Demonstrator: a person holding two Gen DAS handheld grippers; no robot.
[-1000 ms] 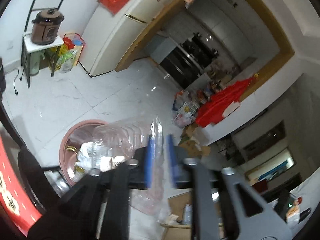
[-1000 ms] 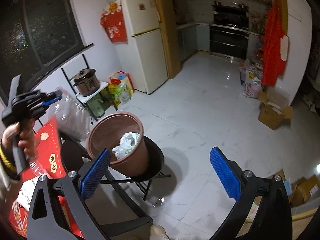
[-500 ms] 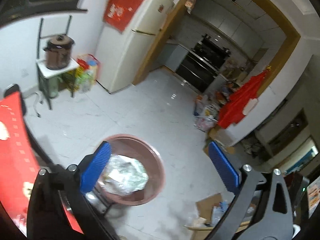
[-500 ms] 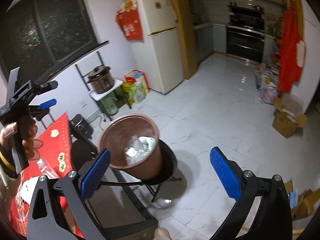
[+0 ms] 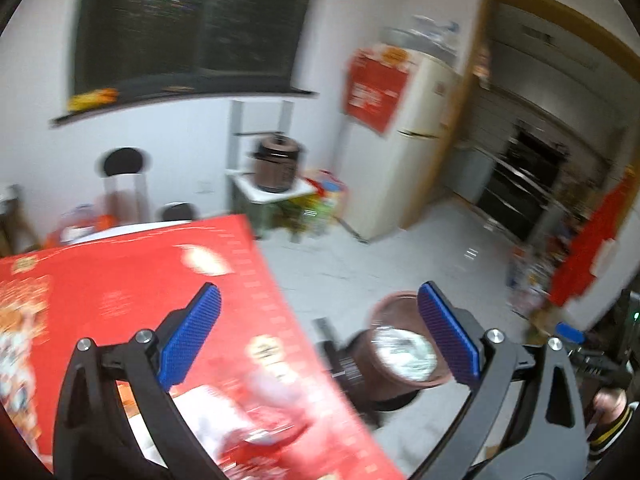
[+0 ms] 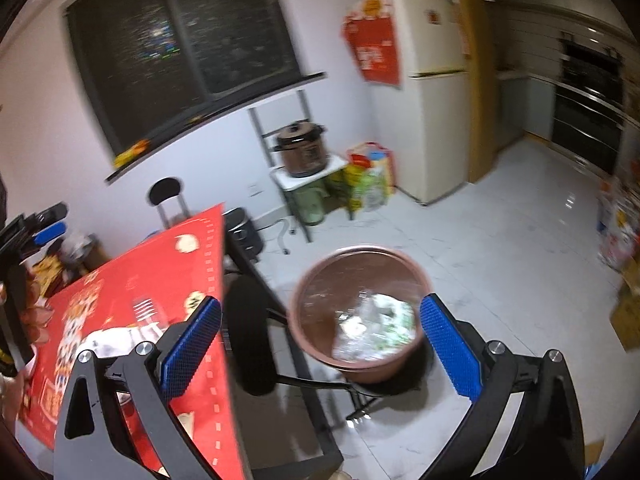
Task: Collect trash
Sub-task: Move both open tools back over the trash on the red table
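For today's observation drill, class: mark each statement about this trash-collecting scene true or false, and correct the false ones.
1. The left gripper is open and holds nothing. True.
2. The brown bin is empty. False: crumpled clear and white trash lies inside.
3. The right gripper is shut on a bottle. False: its jaws stand wide apart, empty.
4. A red cloth covers the table. True.
5. The brown cooker sits on the floor. False: it sits on a small white stand.
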